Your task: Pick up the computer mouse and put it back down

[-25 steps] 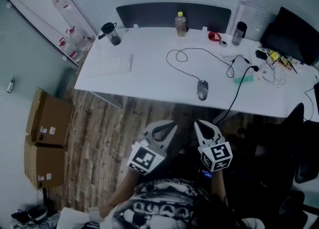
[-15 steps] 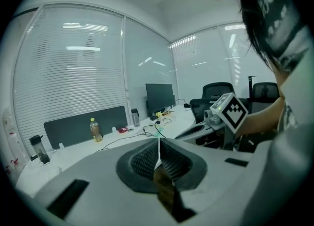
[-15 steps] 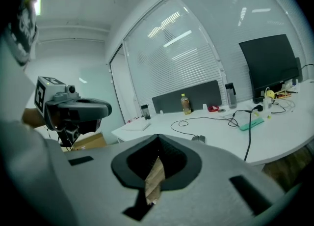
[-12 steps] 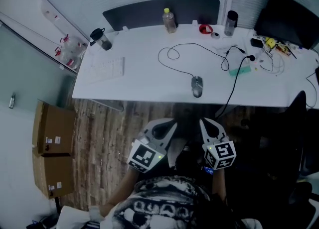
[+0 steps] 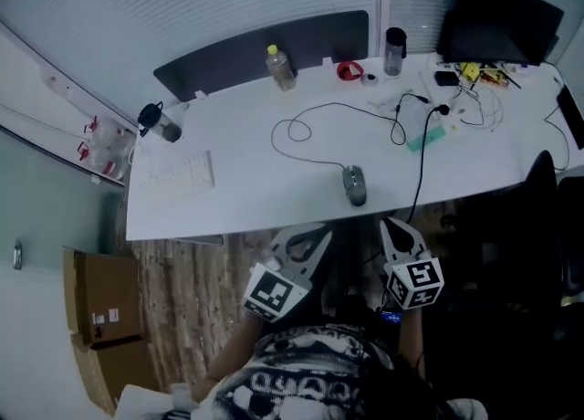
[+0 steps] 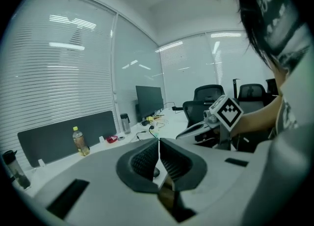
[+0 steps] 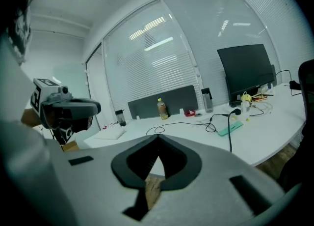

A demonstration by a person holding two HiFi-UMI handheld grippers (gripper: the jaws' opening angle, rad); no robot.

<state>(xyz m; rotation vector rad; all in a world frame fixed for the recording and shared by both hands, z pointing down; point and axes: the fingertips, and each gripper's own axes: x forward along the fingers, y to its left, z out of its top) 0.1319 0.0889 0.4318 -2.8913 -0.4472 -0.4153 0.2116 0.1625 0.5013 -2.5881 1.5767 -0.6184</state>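
Note:
A grey computer mouse (image 5: 355, 185) lies near the front edge of the white desk (image 5: 246, 194), and its black cable (image 5: 301, 131) loops away behind it. Both grippers hang side by side just short of that edge, over the wood floor. My left gripper (image 5: 308, 237) is shut and empty, its ribbed pads meeting (image 6: 158, 145). The mouse is mostly hidden behind those jaws in the left gripper view. My right gripper (image 5: 400, 231) is shut too, with nothing in it (image 7: 158, 142). It sits a little right of the mouse.
On the desk are a keyboard (image 5: 182, 176), a drink bottle (image 5: 279, 68), a dark tumbler (image 5: 394, 50), a lidded cup (image 5: 161, 123), a teal item (image 5: 425, 139), tangled cables and a monitor (image 5: 500, 19). A black chair (image 5: 538, 226) stands at the right and cardboard boxes (image 5: 105, 322) at the left.
Both grippers have come forward toward the desk's front edge and now sit much nearer the mouse. Their jaws have stayed shut.

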